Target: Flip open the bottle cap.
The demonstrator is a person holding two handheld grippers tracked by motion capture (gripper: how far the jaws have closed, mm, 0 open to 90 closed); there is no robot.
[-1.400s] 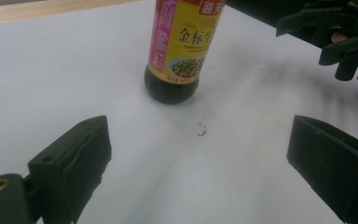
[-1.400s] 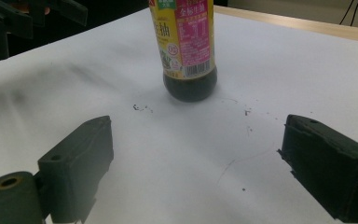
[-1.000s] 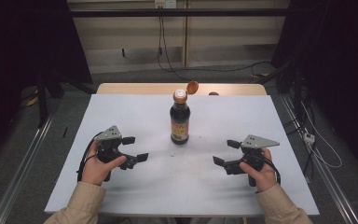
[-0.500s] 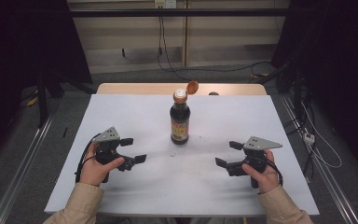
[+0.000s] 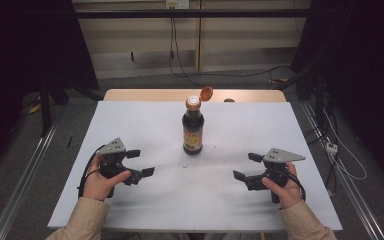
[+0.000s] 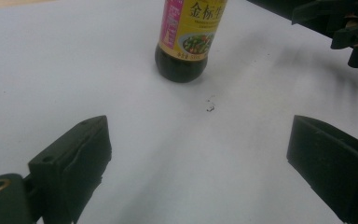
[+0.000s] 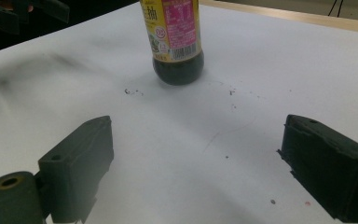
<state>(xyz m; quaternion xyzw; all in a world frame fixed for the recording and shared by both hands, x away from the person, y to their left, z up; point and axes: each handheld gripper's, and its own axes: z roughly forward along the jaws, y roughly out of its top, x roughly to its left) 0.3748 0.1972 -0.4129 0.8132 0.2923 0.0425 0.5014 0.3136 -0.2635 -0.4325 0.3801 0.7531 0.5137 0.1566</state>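
Gaping wide, the left tongs (image 5: 140,163) rest low over the white worktop (image 5: 130,125), held in the person's left hand (image 5: 100,182), with nothing between the jaws and nothing touched by them. In the left gripper view the two black jaws stand far apart at the bottom corners, bare worktop between them, and the soy sauce bottle (image 6: 189,39) stands ahead, well apart from the jaws. The right tongs (image 5: 247,166) are spread just as wide in the right hand (image 5: 282,187), also empty; the right gripper view shows the bottle (image 7: 175,42) ahead of and between the jaws, with a few dark specks (image 7: 133,92) on the worktop near its base.

The soy sauce bottle (image 5: 193,127) stands upright on the worktop, dark liquid filling it, its orange flip cap (image 5: 206,93) hinged open and tilted to the side of the neck. The left tongs lie to the near left of the bottle and the right tongs to the near right of it, both well apart from it.

Compared with a second ago, the bottle has not moved and its cap is hinged open as before. The left tongs sit in much the same place beside the bottle, equally spread. The right tongs have drifted slightly outward, away from the bottle, jaws unchanged.
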